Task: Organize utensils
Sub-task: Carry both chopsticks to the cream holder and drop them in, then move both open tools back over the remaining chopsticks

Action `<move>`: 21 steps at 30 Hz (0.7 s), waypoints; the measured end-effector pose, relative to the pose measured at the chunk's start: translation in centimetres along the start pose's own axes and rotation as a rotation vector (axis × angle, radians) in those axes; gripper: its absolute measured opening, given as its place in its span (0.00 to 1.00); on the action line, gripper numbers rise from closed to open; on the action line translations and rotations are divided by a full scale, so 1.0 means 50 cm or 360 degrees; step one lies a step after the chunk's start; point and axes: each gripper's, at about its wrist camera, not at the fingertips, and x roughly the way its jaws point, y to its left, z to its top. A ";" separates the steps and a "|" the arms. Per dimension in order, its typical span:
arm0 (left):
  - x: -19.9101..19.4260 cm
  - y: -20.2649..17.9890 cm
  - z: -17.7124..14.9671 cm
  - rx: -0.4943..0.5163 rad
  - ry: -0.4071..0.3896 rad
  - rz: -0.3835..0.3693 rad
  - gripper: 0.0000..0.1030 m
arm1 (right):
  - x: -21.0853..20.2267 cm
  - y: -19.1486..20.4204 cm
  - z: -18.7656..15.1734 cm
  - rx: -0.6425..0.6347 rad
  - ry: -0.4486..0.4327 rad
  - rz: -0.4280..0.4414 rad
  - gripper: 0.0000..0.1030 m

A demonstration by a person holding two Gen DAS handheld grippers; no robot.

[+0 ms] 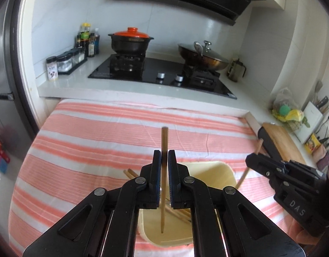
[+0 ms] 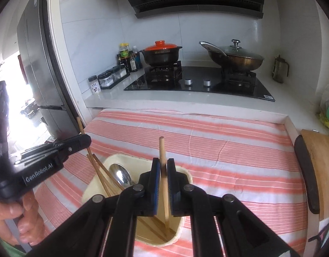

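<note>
A cream utensil holder point(image 1: 209, 174) point(image 2: 95, 184) stands on the striped cloth and holds several wooden chopsticks and a metal spoon point(image 2: 121, 176). My left gripper point(image 1: 164, 157) is shut on a wooden chopstick point(image 1: 164, 141), held upright with its lower tip inside the holder. It also shows at the left of the right wrist view point(image 2: 84, 139). My right gripper point(image 2: 163, 166) is shut on another chopstick point(image 2: 162, 150), its lower end down in the holder. It shows at the right of the left wrist view point(image 1: 253, 157).
A red and white striped cloth point(image 1: 100, 141) covers the table. Behind it is a counter with a hob point(image 1: 160, 75), a black pot with an orange lid point(image 1: 131, 40), a wok point(image 1: 203, 57) and spice jars point(image 1: 65, 63). A wooden cutting board point(image 2: 318, 162) lies at the right, a fridge point(image 2: 42, 64) at the left.
</note>
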 end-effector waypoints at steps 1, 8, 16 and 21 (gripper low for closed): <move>0.001 -0.003 0.000 0.0012 0.0020 0.0003 0.17 | 0.002 -0.001 0.004 0.0016 0.0001 0.0002 0.10; -0.144 0.015 -0.043 0.0173 -0.0081 0.0004 0.70 | -0.139 -0.002 0.004 0.0090 -0.0201 -0.0001 0.43; -0.331 0.088 -0.320 0.0343 0.0050 -0.0008 0.83 | -0.358 0.018 -0.230 -0.0079 -0.0228 -0.0143 0.49; -0.385 0.088 -0.491 0.0210 0.0138 0.0017 0.83 | -0.406 0.035 -0.453 0.0013 -0.0120 -0.0328 0.49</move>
